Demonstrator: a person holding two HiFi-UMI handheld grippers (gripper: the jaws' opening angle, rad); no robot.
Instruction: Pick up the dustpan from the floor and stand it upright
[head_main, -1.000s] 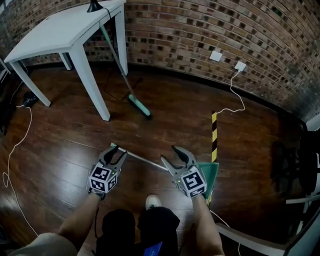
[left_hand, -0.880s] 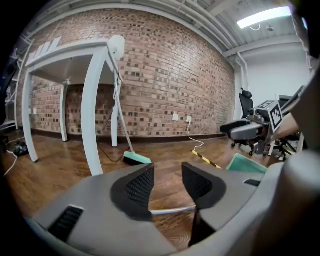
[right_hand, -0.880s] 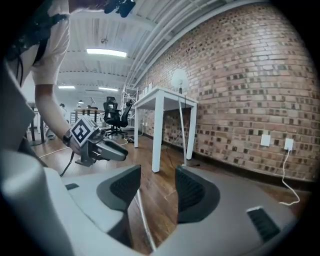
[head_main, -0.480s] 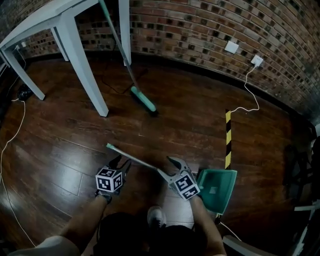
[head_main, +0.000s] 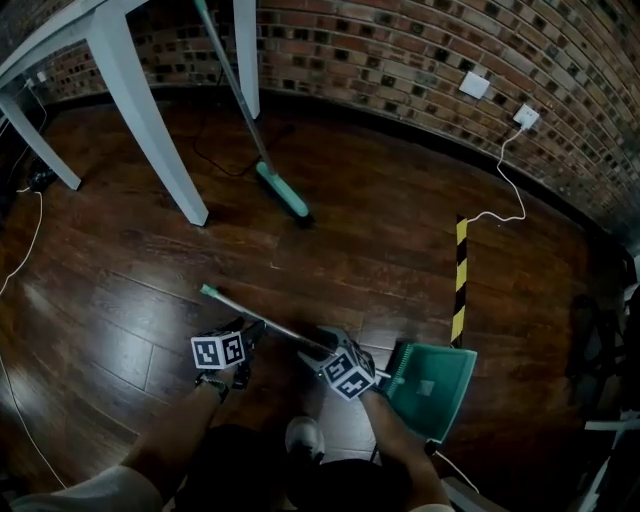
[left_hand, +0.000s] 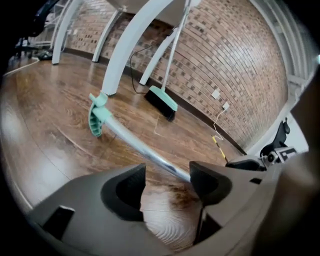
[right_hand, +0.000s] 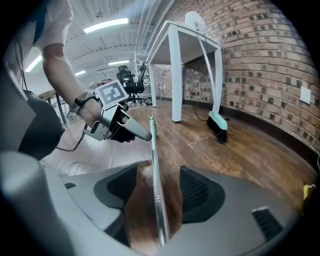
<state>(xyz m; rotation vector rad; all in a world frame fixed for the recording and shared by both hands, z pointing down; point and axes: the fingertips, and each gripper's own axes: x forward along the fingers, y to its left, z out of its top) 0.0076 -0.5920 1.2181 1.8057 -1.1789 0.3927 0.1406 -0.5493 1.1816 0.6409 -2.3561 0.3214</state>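
The dustpan (head_main: 432, 385) is not yet picked up. It lies on the floor (head_main: 110, 290), with its green pan at the lower right of the head view, just beside the end of a yellow-black tape (head_main: 461, 285). Its long metal handle (head_main: 262, 318) runs low from the pan toward the left, and the green cap (left_hand: 97, 117) at the far end seems to rest on the floor.

Both grippers are down at the handle. The right gripper (right_hand: 160, 186) is the one closer to the pan. Its jaws have just been opening and stand wide apart. The handle passes between them, along the middle of the gap. We see floor on both sides of it, so the pads do not press it.

The left gripper (left_hand: 167, 174) is farther along the handle, toward the cap. Its jaws have also just been opening and are spread. Here the handle crosses just ahead of the tips and goes out of sight behind the right-hand jaw. Nothing is pinched between the pads.

So, in our judgement, only the approach is done. Nearly all of the task is left: to close on the handle, to raise it so that the pan comes onto its base, and to leave the dustpan standing by itself. The broom (head_main: 282, 192) stands by the table (head_main: 130, 90), well apart from the dustpan, and we think it plays no part now.
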